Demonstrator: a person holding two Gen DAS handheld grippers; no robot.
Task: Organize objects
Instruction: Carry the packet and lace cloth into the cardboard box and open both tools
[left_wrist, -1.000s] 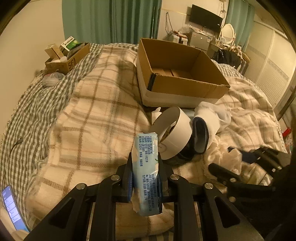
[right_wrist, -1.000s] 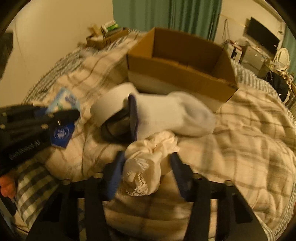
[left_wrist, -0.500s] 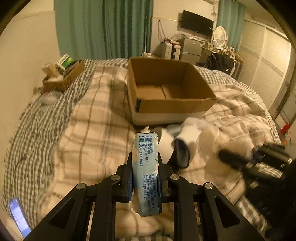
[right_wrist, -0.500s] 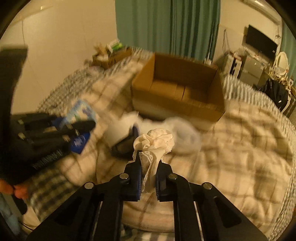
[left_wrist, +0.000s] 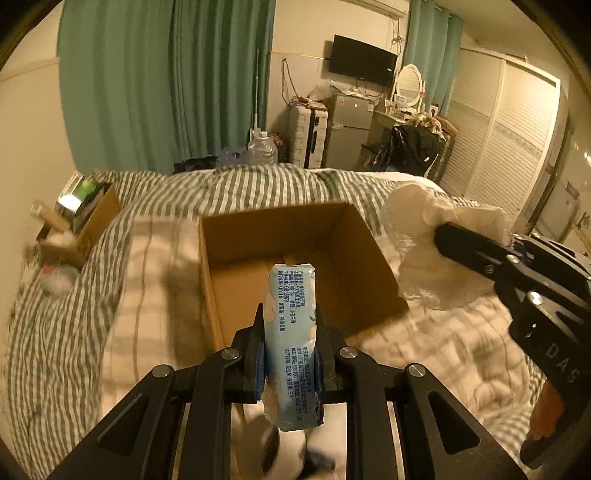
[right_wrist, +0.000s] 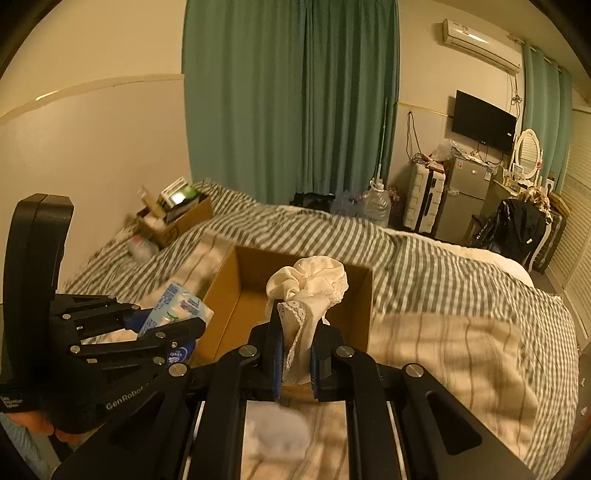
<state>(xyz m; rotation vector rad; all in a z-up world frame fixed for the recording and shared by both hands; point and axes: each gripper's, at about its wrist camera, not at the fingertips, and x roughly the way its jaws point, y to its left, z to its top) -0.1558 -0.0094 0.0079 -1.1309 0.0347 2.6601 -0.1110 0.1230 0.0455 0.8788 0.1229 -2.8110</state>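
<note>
Left gripper (left_wrist: 289, 353) clamped on one pale blue tissue pack (left_wrist: 291, 332), upright between the finger pads, top end standing past the fingertips before the one open cardboard box (left_wrist: 295, 258) on the bed (left_wrist: 74, 314). Right gripper (right_wrist: 296, 356) clamped on one cream lace-edged cloth (right_wrist: 308, 295), bunched above the fingers, near the box's near wall. One smaller box of clutter (left_wrist: 85, 218) sits far left.

Both views are dim and tinted warm amber, as if lit by an indoor lamp. Fisheye bending curves the walls, with black vignetting in the corners. Motion blur smears the striped bedding (left_wrist: 74, 332) and the small box (right_wrist: 173, 218); nearer parts stay sharper.
</note>
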